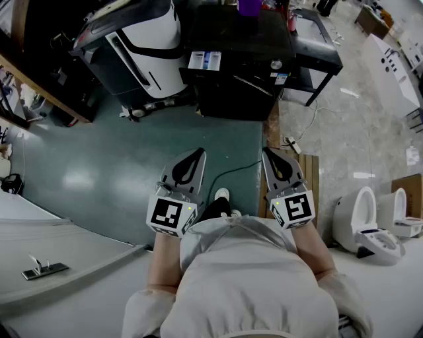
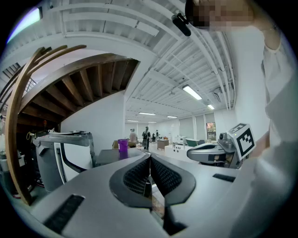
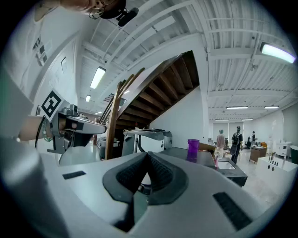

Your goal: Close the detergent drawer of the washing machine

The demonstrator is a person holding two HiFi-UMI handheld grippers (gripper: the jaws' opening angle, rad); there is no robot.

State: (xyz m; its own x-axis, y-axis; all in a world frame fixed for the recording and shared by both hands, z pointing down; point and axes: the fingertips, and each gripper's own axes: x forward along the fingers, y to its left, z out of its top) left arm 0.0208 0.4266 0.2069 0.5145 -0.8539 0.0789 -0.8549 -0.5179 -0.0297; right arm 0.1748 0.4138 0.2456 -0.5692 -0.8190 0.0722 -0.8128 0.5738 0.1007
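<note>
- Grippers sit close to the person's chest. The left gripper (image 1: 197, 157) and right gripper (image 1: 268, 156) each have their jaws pressed together on nothing, tips pointing ahead.
- Each one's cube (image 1: 169, 215) bears a black-and-white square marker.
- A shoe (image 1: 223, 195) shows between them on the floor (image 1: 119, 165), which is dull green with a thin cable (image 1: 232, 173) across it.
- Along the green's right edge lie wooden boards (image 1: 309, 173), then pale concrete. Two white toilets (image 1: 370, 221) stand near the right elbow.
- The strip of floor from the shoe to the washer is open.
- The washer (image 1: 244, 72), a black box, stands ahead, well apart from both grippers.
- Its drawer (image 1: 204, 60) sticks out at the front's top left corner, showing white and blue compartments.
- A label (image 1: 281, 78) near the front's right edge is too small to read.
- A purple cup (image 1: 249, 6) stands at the far edge of the washer's top.
- Just left of the washer stands a white-and-black machine (image 1: 142, 46).
- Beyond is a white hall with strip lights, the wooden underside of a stair (image 3: 163, 88) and distant people (image 3: 237, 139).
</note>
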